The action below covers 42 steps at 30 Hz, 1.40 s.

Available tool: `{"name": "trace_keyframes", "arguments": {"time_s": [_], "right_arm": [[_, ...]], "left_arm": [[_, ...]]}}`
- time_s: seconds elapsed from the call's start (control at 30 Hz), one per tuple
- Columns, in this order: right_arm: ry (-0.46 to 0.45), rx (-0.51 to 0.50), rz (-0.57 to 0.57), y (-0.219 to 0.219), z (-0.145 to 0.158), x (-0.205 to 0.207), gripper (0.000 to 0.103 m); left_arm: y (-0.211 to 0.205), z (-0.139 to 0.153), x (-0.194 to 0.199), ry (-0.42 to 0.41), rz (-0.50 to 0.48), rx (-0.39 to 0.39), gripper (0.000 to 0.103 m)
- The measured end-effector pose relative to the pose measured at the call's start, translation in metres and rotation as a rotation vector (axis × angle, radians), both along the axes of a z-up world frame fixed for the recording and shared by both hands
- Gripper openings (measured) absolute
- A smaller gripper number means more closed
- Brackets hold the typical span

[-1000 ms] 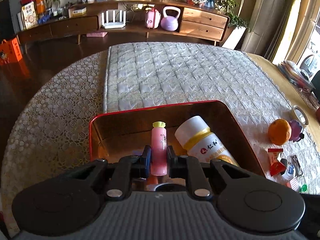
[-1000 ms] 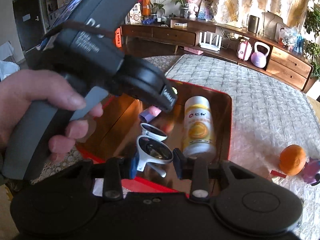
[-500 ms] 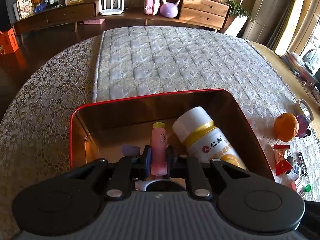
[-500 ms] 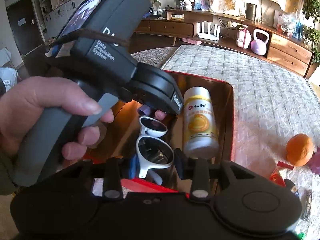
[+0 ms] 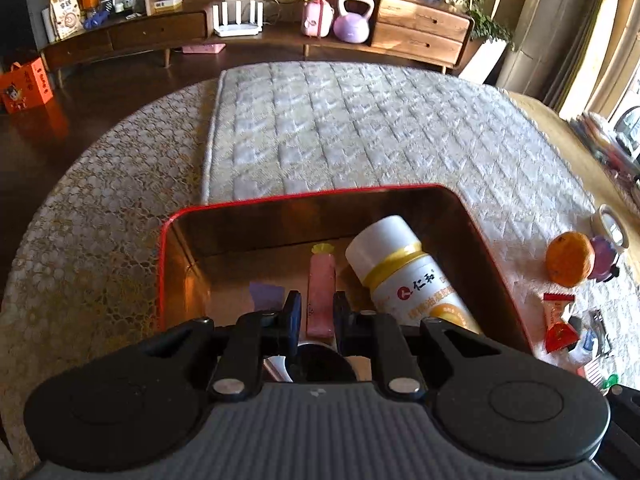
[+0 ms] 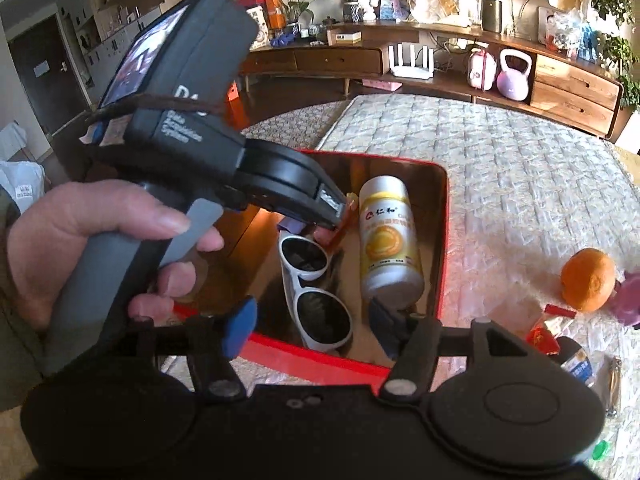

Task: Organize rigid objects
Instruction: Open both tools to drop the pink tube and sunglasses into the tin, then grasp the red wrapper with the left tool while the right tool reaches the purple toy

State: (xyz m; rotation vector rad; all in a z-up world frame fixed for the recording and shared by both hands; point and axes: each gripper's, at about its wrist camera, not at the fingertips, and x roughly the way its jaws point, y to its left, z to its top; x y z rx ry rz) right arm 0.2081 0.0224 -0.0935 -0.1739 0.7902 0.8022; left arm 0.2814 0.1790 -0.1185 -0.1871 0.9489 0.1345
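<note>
While the left gripper (image 5: pixel 314 312) is reaching down into the red tray (image 5: pixel 304 196), its fingers are standing a little apart on either side of the pink tube (image 5: pixel 321 280). They look just off the tube's sides, so I'm judging the grip as let go or nearly so, though contact is hard to rule out. The tube is lying lengthways on the tray floor, just beside the white bottle (image 5: pixel 408 272), with a small purple piece (image 5: pixel 266 294) to its other side.

The right gripper (image 6: pixel 308 324) is hanging at the near rim with its jaws spread wide and gripping nothing; the white sunglasses (image 6: pixel 314 288) are resting in the tray below it, beside the bottle.

To finish this placement well, I'd be opening the left fingers fully before lifting, then drawing straight back and up so neither finger drags the tube or nudges the bottle into rolling. The orange (image 5: pixel 570 258) and the small packets (image 5: pixel 558 320) are waiting on the quilted cloth (image 5: pixel 360 128), well outside the tray.
</note>
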Motion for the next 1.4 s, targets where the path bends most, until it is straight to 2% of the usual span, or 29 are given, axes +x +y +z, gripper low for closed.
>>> {"name": "trace_keyframes", "arguments": {"time_s": [0.07,0.17,0.4,0.53,0.6,0.63,0.67,0.73,0.87,0.97,1.23,1.4], "right_arm": [[-0.003,0.008,0.000,-0.003,0.003,-0.003,0.065],[-0.015,0.013,-0.013,-0.010,0.009,-0.007,0.074],[-0.009,0.048,-0.050,-0.032,0.025,-0.011,0.080],[-0.014,0.059,-0.069,-0.048,0.033,-0.014,0.084],[-0.017,0.063,-0.080,-0.058,0.036,-0.016,0.085],[-0.019,0.064,-0.085,-0.063,0.038,-0.017,0.086],[-0.019,0.069,-0.093,-0.070,0.040,-0.017,0.087],[-0.014,0.084,-0.111,-0.084,0.042,-0.019,0.090],[-0.017,0.107,-0.148,-0.113,0.050,-0.019,0.095],[-0.032,0.112,-0.173,-0.135,0.055,-0.020,0.098],[-0.058,0.120,-0.240,-0.184,0.061,-0.020,0.102],[-0.071,0.121,-0.278,-0.210,0.062,-0.018,0.103]], "left_arm": [[0.000,0.007,-0.004,-0.011,0.000,-0.009,0.016],[-0.005,0.017,-0.012,-0.035,-0.003,0.004,0.016],[-0.017,0.038,-0.030,-0.080,-0.002,0.003,0.017],[-0.028,0.049,-0.041,-0.095,-0.012,-0.011,0.031],[-0.033,0.052,-0.046,-0.096,-0.026,-0.025,0.033],[-0.035,0.054,-0.048,-0.100,-0.028,-0.025,0.040],[-0.038,0.055,-0.052,-0.106,-0.031,-0.025,0.051],[-0.044,0.059,-0.059,-0.120,-0.033,-0.028,0.061],[-0.056,0.068,-0.071,-0.140,-0.048,-0.025,0.061],[-0.066,0.074,-0.080,-0.155,-0.068,-0.023,0.068],[-0.097,0.084,-0.097,-0.182,-0.117,-0.037,0.068],[-0.117,0.088,-0.103,-0.203,-0.148,-0.050,0.079]]}}
